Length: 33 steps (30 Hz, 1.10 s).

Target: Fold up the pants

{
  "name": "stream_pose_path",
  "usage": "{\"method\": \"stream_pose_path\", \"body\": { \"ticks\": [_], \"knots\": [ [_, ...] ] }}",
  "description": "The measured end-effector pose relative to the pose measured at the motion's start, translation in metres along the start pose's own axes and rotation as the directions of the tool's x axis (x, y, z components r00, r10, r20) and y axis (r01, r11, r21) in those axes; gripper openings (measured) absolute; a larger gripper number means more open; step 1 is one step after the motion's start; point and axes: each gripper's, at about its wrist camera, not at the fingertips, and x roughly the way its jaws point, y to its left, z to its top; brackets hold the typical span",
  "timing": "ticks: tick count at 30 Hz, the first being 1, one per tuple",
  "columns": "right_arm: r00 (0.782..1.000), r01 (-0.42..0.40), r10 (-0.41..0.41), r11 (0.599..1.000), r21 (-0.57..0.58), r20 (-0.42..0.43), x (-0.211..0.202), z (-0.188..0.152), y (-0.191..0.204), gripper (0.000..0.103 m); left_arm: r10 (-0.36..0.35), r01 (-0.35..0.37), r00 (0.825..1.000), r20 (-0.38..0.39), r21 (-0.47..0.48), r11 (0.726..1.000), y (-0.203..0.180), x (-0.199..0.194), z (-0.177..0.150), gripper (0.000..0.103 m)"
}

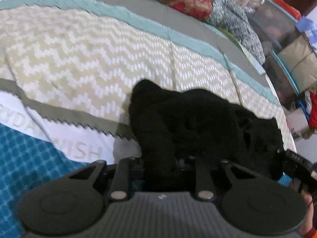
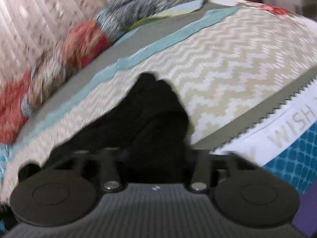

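The black pants (image 1: 198,123) lie bunched on a bed cover with a beige and white zigzag pattern (image 1: 79,59). In the left wrist view the cloth covers my left gripper's (image 1: 164,158) fingers, which are buried in it and appear shut on it. The other gripper's black body (image 1: 297,162) shows at the right edge, against the pants. In the right wrist view the pants (image 2: 150,123) rise in a dark heap over my right gripper (image 2: 156,156), whose fingers are hidden in the cloth and appear shut on it.
Floral and grey patterned bedding (image 1: 198,0) is piled at the far edge of the bed. Shelves with stored things (image 1: 287,49) stand to the right. A curtain (image 2: 29,19) hangs behind the bed. A blue patterned band (image 2: 297,162) and white strip with letters run along the cover.
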Motion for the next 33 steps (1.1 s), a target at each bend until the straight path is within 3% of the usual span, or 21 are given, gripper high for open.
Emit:
{"method": "stream_pose_path", "body": {
  "ticks": [1,4,7,9,13,15,16,17,21,23,26,29,30,33],
  "knots": [
    [1.0,-0.009,0.009,1.0,0.007,0.007,-0.005,0.0,0.007,0.033,0.001,-0.001,1.0,0.023,0.003,1.0,0.003,-0.009,0.002,0.02],
    [0.989,-0.141,0.139,0.99,0.023,0.054,-0.037,0.004,0.029,0.031,-0.016,0.018,0.995,0.096,-0.018,1.0,0.013,-0.045,0.013,0.019],
    [0.972,-0.223,0.226,0.974,-0.046,0.065,-0.065,0.003,0.067,0.03,0.056,-0.054,0.978,0.198,-0.018,0.998,0.026,-0.091,0.024,0.019],
    [0.967,-0.245,0.25,0.965,-0.092,0.047,-0.07,-0.007,0.091,0.03,0.138,-0.14,0.964,0.229,-0.006,0.99,0.038,-0.115,0.028,0.019],
    [0.974,-0.226,0.223,0.969,-0.104,-0.041,-0.035,-0.039,0.112,0.03,0.278,-0.285,0.945,0.174,0.016,0.959,0.061,-0.109,0.017,0.021],
    [0.975,-0.19,0.181,0.98,-0.06,-0.132,-0.009,-0.057,0.109,0.034,0.359,-0.362,0.931,0.069,0.047,0.931,0.073,-0.08,0.003,0.034],
    [0.978,-0.138,0.129,0.989,-0.044,-0.161,0.003,-0.066,0.104,0.04,0.403,-0.404,0.915,0.029,0.055,0.913,0.077,-0.069,-0.004,0.037],
    [0.979,-0.121,0.114,0.992,-0.031,-0.171,0.008,-0.069,0.099,0.043,0.424,-0.425,0.905,0.028,0.054,0.904,0.082,-0.069,-0.01,0.041],
    [0.963,-0.204,0.225,0.968,0.144,-0.151,-0.008,-0.059,0.067,0.063,0.364,-0.363,0.925,0.112,-0.029,0.931,0.091,-0.105,-0.012,0.053],
    [0.972,-0.204,0.217,0.97,0.128,-0.09,-0.022,-0.053,0.062,0.065,0.325,-0.316,0.929,0.179,-0.079,0.946,0.09,-0.125,-0.003,0.053],
    [0.969,-0.238,0.243,0.964,0.118,-0.038,-0.033,-0.046,0.059,0.066,0.262,-0.252,0.928,0.266,-0.07,0.965,0.078,-0.136,0.018,0.052],
    [0.974,-0.222,0.225,0.97,0.096,-0.021,-0.027,-0.05,0.069,0.066,0.202,-0.203,0.942,0.267,-0.022,0.979,0.061,-0.112,0.039,0.046],
    [0.976,-0.216,0.219,0.973,0.086,-0.02,-0.024,-0.051,0.072,0.066,0.189,-0.192,0.949,0.254,-0.011,0.981,0.058,-0.1,0.043,0.039],
    [0.982,-0.183,0.185,0.982,0.052,-0.037,-0.007,-0.053,0.085,0.065,0.134,-0.133,0.982,0.135,-0.017,0.991,0.054,-0.047,0.056,0.023]
  ]
}}
